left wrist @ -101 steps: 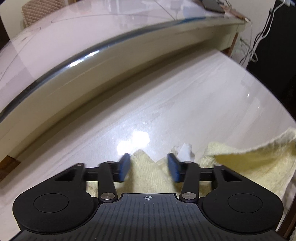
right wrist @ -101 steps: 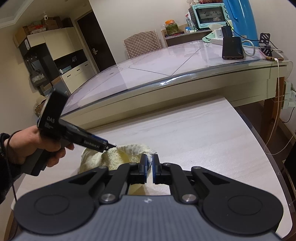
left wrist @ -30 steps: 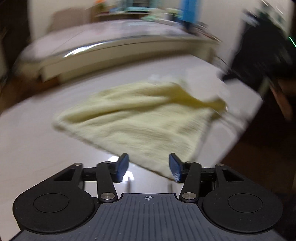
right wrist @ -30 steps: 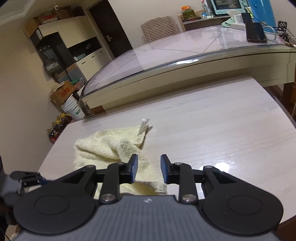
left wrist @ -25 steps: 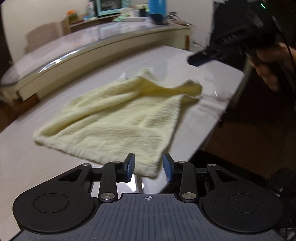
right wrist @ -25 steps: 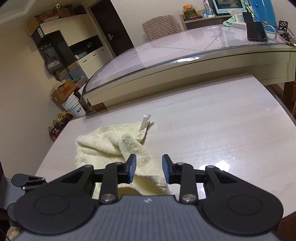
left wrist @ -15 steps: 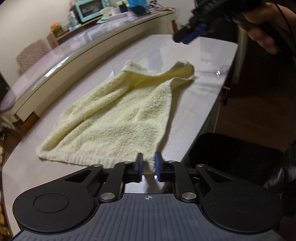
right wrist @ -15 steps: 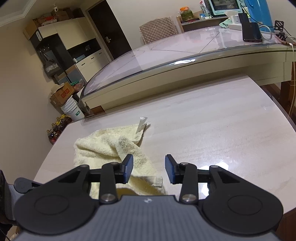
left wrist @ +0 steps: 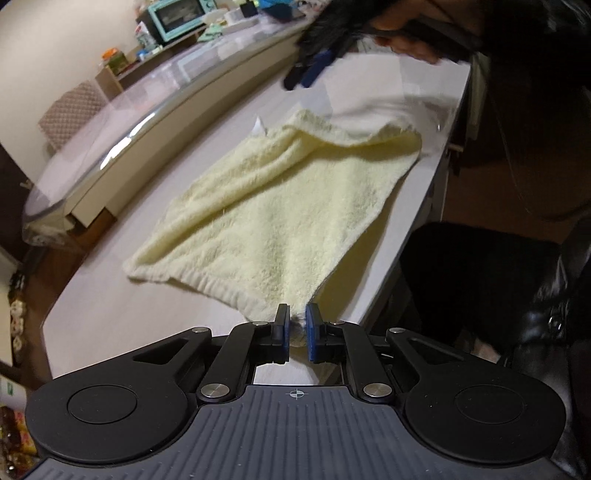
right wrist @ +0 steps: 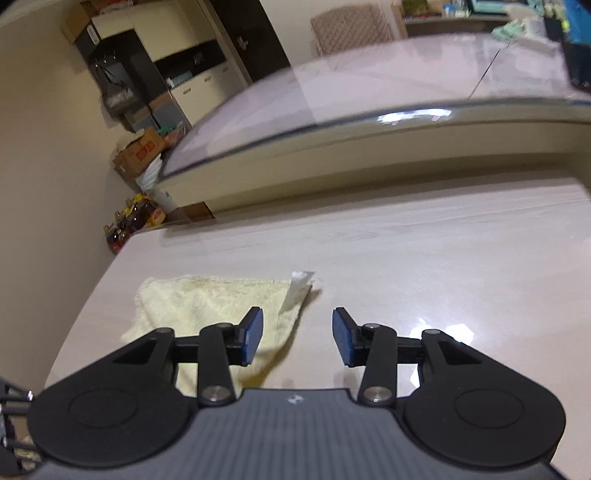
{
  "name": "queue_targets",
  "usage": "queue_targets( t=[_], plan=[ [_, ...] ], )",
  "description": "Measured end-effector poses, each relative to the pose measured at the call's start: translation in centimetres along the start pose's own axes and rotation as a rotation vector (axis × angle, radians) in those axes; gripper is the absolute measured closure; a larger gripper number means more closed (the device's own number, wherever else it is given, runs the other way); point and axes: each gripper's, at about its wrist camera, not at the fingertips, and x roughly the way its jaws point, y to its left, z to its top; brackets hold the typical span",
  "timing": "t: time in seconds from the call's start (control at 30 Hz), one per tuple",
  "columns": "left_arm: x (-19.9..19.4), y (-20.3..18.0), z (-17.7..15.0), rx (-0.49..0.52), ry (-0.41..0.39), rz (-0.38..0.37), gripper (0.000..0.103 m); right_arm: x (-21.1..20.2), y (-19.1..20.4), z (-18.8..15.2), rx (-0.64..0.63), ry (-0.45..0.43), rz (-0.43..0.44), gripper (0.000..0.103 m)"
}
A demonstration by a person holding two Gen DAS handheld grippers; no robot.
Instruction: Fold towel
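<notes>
Your left gripper (left wrist: 295,328) has its fingers pinched on the near corner of the towel (left wrist: 280,199), right at the worktop (left wrist: 110,295) edge closest to you. From that corner the pale yellow towel runs away across the worktop, mostly flat, with a raised fold along its far edge and a white tag (left wrist: 259,127) at the far left corner. Beyond it, your right gripper (left wrist: 306,72) shows blurred above the worktop, hand behind it.

On the right wrist view, your right gripper (right wrist: 297,341) has its fingers spread wide, nothing between them, with the left finger (right wrist: 253,334) over the towel (right wrist: 207,306). The tag (right wrist: 295,288) is just ahead of that finger. Past the worktop (right wrist: 443,258): a glass-topped table (right wrist: 369,92), then a chair (right wrist: 351,27).
</notes>
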Motion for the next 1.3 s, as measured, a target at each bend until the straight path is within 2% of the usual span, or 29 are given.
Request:
queue_targets(
  t=[0.2,0.33,0.37,0.43,0.7,0.87,0.97,1.03,1.13,1.3],
  plan=[
    [0.4,0.5,-0.2,-0.045,-0.004,-0.033,0.096,4.5,-0.1,1.4,-0.011,0.076,0.006,0.058],
    [0.5,0.4,-0.5,-0.059,-0.001,-0.050,0.096,5.4,0.4,1.1,-0.044,0.088,0.004,0.061],
    [0.5,0.4,-0.6,-0.062,-0.003,-0.053,0.096,5.6,0.7,1.0,-0.059,0.085,-0.002,0.064],
    [0.6,0.5,-0.7,-0.073,-0.008,-0.060,0.096,5.7,0.9,0.9,-0.074,0.086,-0.010,0.097],
    [1.3,1.1,-0.6,-0.079,-0.014,-0.072,0.096,5.1,-0.2,2.4,-0.139,0.023,-0.094,0.098],
    [1.7,1.4,-0.4,-0.084,-0.012,-0.069,0.096,6.0,-1.2,3.3,-0.160,0.030,-0.130,0.098],
    [1.7,1.4,-0.4,-0.086,-0.011,-0.065,0.096,6.3,-1.7,3.7,-0.164,0.036,-0.150,0.085],
    [1.6,1.4,-0.5,-0.090,-0.013,-0.066,0.095,4.6,-1.3,2.9,-0.151,0.010,-0.164,0.076],
    [1.4,1.6,-0.8,-0.106,-0.025,-0.074,0.095,1.6,0.4,1.2,-0.160,-0.035,-0.177,0.073],
    [0.2,2.0,-1.1,-0.164,-0.074,-0.098,0.093,-3.2,6.1,-4.7,-0.275,-0.027,-0.071,0.070]
  ],
)
